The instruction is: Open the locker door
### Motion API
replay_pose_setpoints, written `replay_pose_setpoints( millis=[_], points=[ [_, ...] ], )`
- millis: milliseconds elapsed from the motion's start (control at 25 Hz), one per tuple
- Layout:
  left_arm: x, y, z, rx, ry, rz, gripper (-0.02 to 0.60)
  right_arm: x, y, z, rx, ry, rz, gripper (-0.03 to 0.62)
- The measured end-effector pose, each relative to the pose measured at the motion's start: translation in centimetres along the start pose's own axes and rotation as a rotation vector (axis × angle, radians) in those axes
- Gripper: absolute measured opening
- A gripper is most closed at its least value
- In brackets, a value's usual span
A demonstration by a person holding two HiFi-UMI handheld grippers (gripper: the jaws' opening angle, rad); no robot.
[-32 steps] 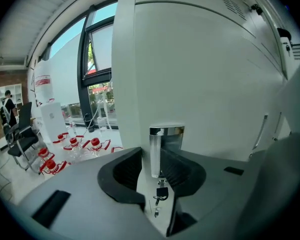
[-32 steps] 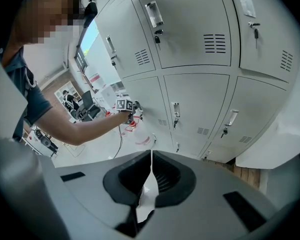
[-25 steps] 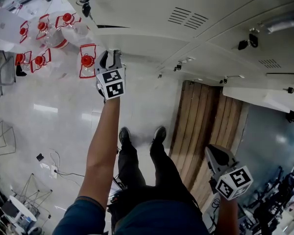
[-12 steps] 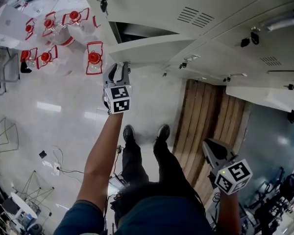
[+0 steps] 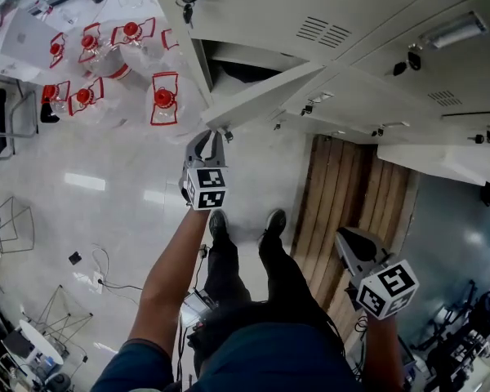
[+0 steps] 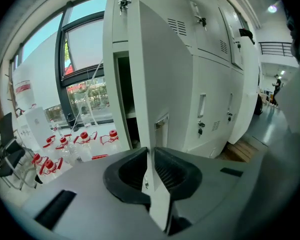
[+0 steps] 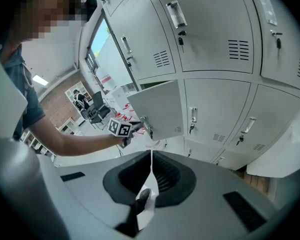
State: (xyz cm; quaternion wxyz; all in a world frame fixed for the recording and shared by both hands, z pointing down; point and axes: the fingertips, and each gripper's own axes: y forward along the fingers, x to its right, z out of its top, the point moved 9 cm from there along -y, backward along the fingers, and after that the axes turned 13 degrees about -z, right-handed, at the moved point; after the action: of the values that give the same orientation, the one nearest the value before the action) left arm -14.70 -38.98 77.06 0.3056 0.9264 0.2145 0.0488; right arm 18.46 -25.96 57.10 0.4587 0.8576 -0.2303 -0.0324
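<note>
The jaws of the left gripper (image 6: pixel 150 151) have just been closing and are now pinching the free edge of the pale grey sheet-metal locker door (image 6: pixel 165 84), just below its small metal latch (image 6: pixel 161 124). The jaws of the right gripper (image 7: pixel 151 154) are pressing together on nothing, and that gripper is hanging low, well apart from the lockers.

The door is standing partly open at the left end of the bank of pale grey metal lockers (image 5: pixel 376 23), hinged on its far side and exposing the dark compartment (image 5: pixel 229 68) behind it.

The main risk, as I judge it, is the thin edge sliding out of the jaws. The door is travelling on an arc, so a straight pull would twist the sheet against the pads and work it free, letting the door drift back. A wide swing could also knock the door against the neighbouring locker fronts. The clear bottles with red caps (image 5: pixel 165 98) are standing on the glossy pale floor (image 5: pixel 106 186) near the left gripper, where a slipping arm might strike them.
</note>
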Motion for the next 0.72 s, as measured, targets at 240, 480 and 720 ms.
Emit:
replay_pose_setpoints(
  millis=[240, 480, 720],
  points=[
    [3.1, -1.5, -1.0, -0.037, 0.04, -0.061, 0.057, -0.8, -0.7, 0.3, 0.018, -0.008, 0.005, 0.037],
    [4.8, -2.3, -1.1, -0.085, 0.039, -0.128, 0.054, -1.6, -2.3, 0.9, 0.046, -0.012, -0.001, 0.037],
    [7.1, -3.4, -0.8, -0.165, 0.066, -0.229, 0.051, -2.4, -4.8, 1.5, 0.08, -0.021, -0.014, 0.037]
  ],
)
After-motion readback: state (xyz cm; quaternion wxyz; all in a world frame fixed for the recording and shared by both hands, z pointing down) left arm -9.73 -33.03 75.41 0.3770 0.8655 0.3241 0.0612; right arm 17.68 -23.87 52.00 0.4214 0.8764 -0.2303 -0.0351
